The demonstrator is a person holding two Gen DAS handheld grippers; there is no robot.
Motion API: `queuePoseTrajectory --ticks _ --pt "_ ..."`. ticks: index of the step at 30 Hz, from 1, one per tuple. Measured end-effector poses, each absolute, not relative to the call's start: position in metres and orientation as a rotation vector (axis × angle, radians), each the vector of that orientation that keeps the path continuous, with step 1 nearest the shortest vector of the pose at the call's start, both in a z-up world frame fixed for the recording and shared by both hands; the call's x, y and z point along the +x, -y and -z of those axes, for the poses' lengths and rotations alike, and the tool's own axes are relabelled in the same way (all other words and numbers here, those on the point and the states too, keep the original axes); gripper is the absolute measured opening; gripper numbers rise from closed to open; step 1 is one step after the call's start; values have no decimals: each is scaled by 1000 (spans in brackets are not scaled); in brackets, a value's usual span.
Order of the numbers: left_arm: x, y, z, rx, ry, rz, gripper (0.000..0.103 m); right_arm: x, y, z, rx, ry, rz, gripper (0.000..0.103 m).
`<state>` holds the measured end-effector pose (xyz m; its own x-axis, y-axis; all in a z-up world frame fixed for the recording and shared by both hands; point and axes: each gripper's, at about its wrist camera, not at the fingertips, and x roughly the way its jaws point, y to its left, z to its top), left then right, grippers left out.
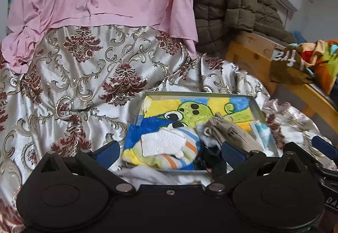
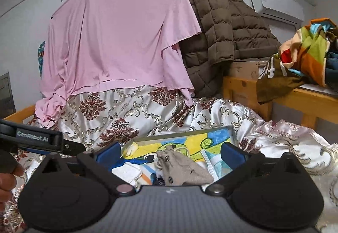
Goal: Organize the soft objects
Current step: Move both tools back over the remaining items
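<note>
A shallow grey tray point(image 1: 256, 106) lay on a satin bedspread point(image 1: 84, 76) patterned with dark red and gold scrolls. Inside it were a bright cartoon towel point(image 1: 202, 106) in yellow, blue and green, a white cloth point(image 1: 162, 142) lying on a striped piece at the near left, a beige drawstring pouch point(image 1: 230, 129) resting across the towel toward the right, and a light blue item point(image 1: 262, 131) against the right wall. The left gripper point(image 1: 170, 149) was held just short of the tray's near edge with its jaws spread wide and nothing between the blue pads point(image 1: 107, 151). The right gripper point(image 2: 169, 153) was likewise spread wide and empty, poised over the near end of the tray above the pouch. A pink sheet point(image 2: 118, 38) hung behind the bed, with a brown quilted jacket point(image 2: 228, 28) beside it on a wooden frame point(image 2: 240, 85).
</note>
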<state>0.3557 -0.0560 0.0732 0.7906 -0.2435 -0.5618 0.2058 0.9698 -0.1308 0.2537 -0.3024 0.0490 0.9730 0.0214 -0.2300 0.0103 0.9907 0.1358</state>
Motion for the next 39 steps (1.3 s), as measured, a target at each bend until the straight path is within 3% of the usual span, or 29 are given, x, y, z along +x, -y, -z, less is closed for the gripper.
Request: queuePoseTrajectory --ticks 21,39 --pt "224 -3 -49 -107 -585 180 102 157 268 -33 171 -306 -23 103" --pt "166 -22 0 -82 -620 186 102 121 235 8 112 -444 -52 103"
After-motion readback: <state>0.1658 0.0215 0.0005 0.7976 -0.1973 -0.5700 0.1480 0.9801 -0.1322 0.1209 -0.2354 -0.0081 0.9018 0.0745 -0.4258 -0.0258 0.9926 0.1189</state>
